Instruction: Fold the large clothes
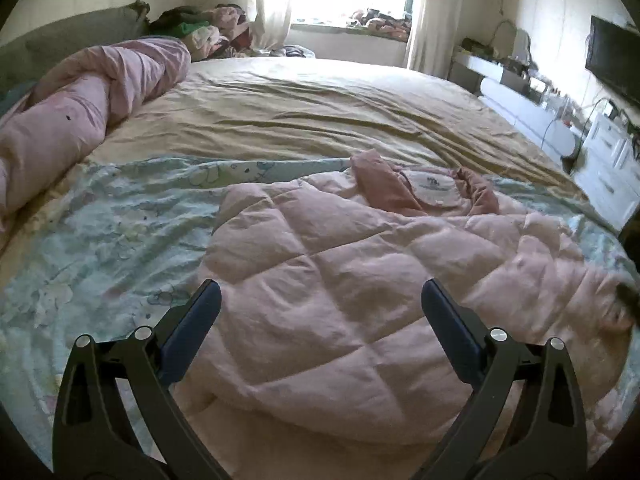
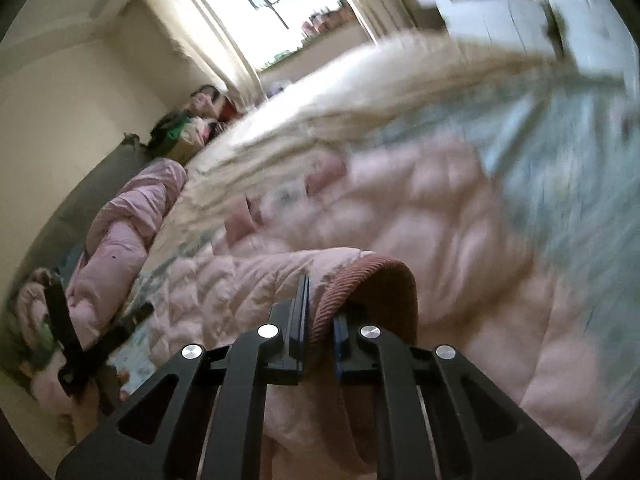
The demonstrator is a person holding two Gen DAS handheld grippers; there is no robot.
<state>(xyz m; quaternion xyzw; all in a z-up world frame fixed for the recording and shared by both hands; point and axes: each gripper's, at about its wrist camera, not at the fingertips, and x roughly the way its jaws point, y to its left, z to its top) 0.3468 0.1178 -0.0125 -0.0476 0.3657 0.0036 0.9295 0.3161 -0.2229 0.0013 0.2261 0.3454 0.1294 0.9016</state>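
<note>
Two grippers, two different jobs right now. My right gripper (image 2: 318,300) is clenched on the ribbed cuff (image 2: 372,276) of the pink quilted jacket (image 1: 352,292), which lies spread on the bed (image 1: 280,112), partly over the pale blue printed sheet (image 1: 104,232). My left gripper (image 1: 320,300) is released, jaws wide, hovering above the jacket's body near its lower hem. The right wrist view is smeared with motion, so I cannot judge exactly where the sleeve will land. To do this fold well, I would carry the cuff across the chest in a low arc, keeping the sleeve taut so the puffy fabric doesn't bunch, and press the left gripper down on the body as an anchor so the jacket doesn't slide over the slick sheet
</note>
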